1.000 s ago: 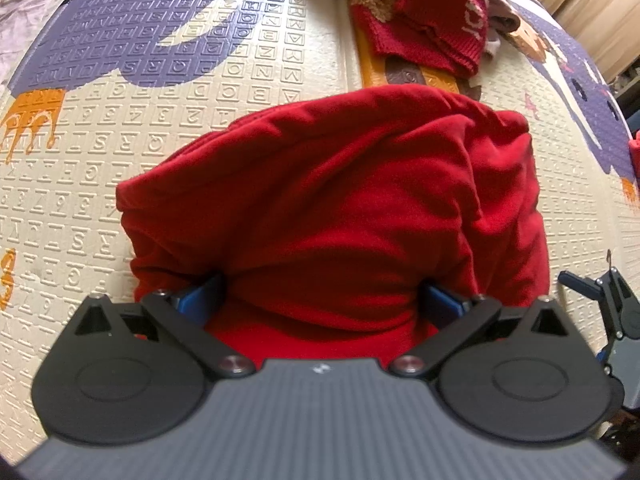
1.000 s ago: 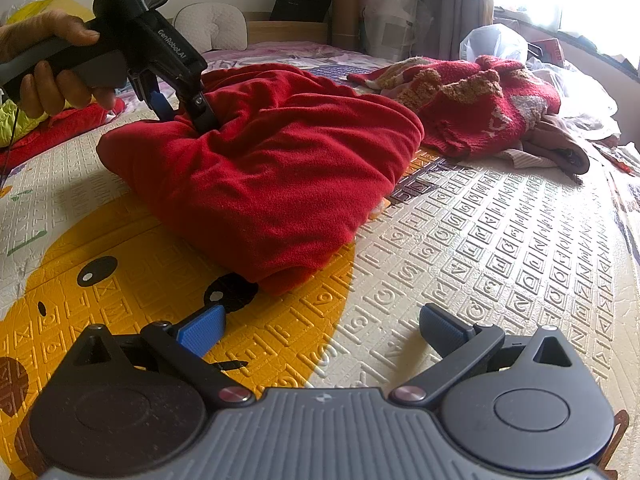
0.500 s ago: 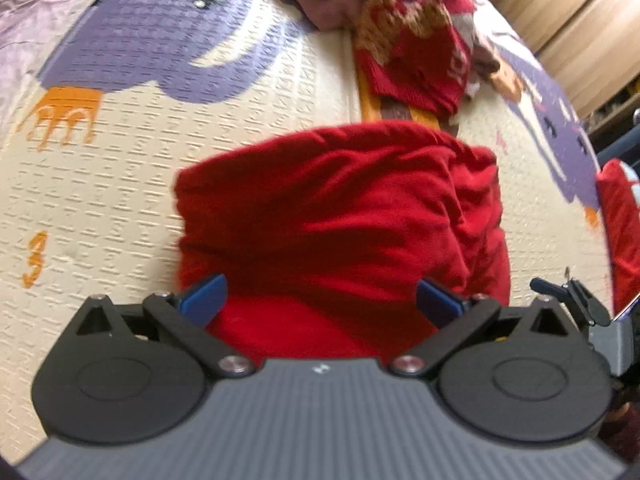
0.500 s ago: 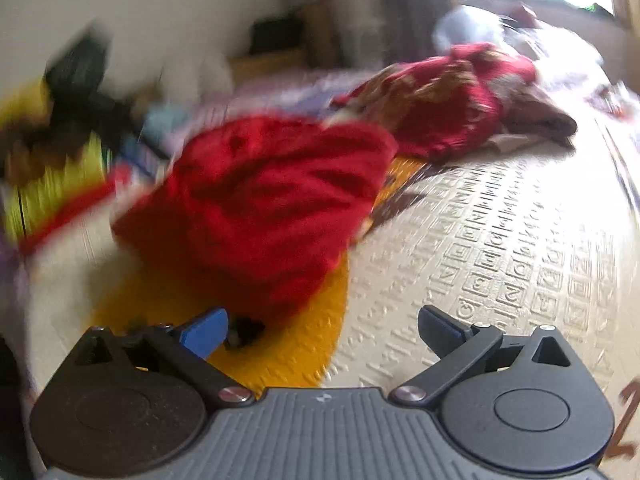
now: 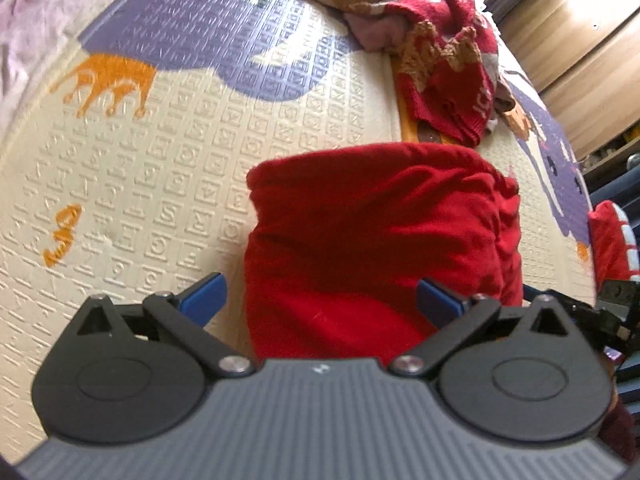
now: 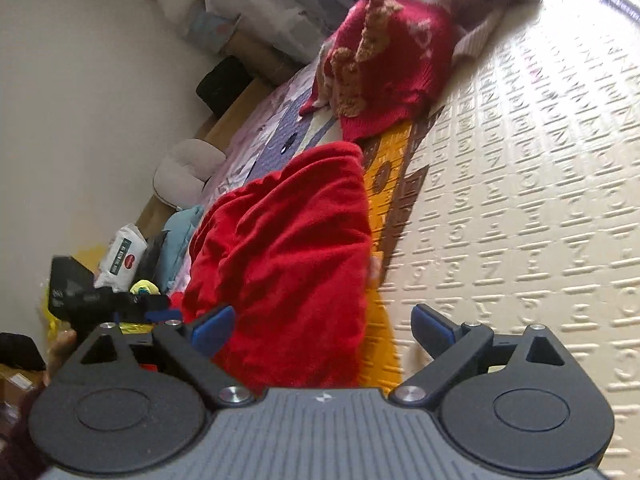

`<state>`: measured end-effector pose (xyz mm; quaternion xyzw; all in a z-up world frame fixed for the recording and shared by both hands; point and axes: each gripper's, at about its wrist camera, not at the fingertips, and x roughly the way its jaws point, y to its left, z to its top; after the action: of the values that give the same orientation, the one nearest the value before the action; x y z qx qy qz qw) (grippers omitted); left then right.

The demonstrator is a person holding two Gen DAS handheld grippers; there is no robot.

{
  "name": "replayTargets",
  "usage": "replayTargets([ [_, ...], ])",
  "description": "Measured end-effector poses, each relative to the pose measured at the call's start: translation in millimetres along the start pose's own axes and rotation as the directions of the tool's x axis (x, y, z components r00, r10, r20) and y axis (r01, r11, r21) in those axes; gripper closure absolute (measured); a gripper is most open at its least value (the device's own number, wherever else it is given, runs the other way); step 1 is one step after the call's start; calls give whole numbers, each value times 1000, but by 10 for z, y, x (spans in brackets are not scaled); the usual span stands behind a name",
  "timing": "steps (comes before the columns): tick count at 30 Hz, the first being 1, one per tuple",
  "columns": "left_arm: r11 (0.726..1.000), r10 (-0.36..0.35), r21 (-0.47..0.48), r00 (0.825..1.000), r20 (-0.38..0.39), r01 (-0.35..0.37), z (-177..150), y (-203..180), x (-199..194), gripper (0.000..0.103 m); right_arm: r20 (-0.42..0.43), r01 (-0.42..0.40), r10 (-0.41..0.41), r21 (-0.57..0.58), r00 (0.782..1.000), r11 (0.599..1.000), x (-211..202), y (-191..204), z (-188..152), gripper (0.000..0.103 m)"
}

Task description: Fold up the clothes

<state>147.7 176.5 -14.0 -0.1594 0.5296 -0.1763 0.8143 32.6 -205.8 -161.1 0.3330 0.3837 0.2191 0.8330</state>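
A plain red fleece garment [image 5: 376, 232] lies bunched in a thick folded heap on the patterned play mat [image 5: 168, 168]. My left gripper [image 5: 320, 300] is open just above its near edge, blue pads wide apart with nothing held. In the right wrist view the same red garment [image 6: 288, 248] sits ahead and to the left. My right gripper [image 6: 324, 328] is open and rolled sideways, its left pad over the garment's near end. The other gripper [image 6: 100, 300] shows at the far left of that view.
A red knitted sweater with tan trim [image 5: 440, 52] lies crumpled at the mat's far side, also seen as the knitted sweater [image 6: 392, 56]. More red cloth [image 5: 612, 240] sits at the right edge. Bags, a cushion [image 6: 184, 172] and boxes line the wall.
My left gripper has pulled back off the red garment, which now lies free on the mat. My right gripper has swung in beside the garment and rolled sideways.
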Motion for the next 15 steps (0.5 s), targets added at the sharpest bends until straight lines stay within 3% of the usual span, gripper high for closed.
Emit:
replayTargets([
  [8, 990, -125, -61, 992, -24, 124, -79, 237, 234, 0, -12, -29, 30, 28, 999, 999, 222, 230, -109, 5],
  [11, 990, -125, -63, 991, -53, 122, -112, 219, 338, 0, -17, -61, 62, 58, 998, 996, 302, 289, -88, 6],
  [15, 990, -132, -61, 991, -35, 130, -142, 238, 301, 0, -47, -111, 115, 79, 992, 991, 425, 384, -39, 9],
])
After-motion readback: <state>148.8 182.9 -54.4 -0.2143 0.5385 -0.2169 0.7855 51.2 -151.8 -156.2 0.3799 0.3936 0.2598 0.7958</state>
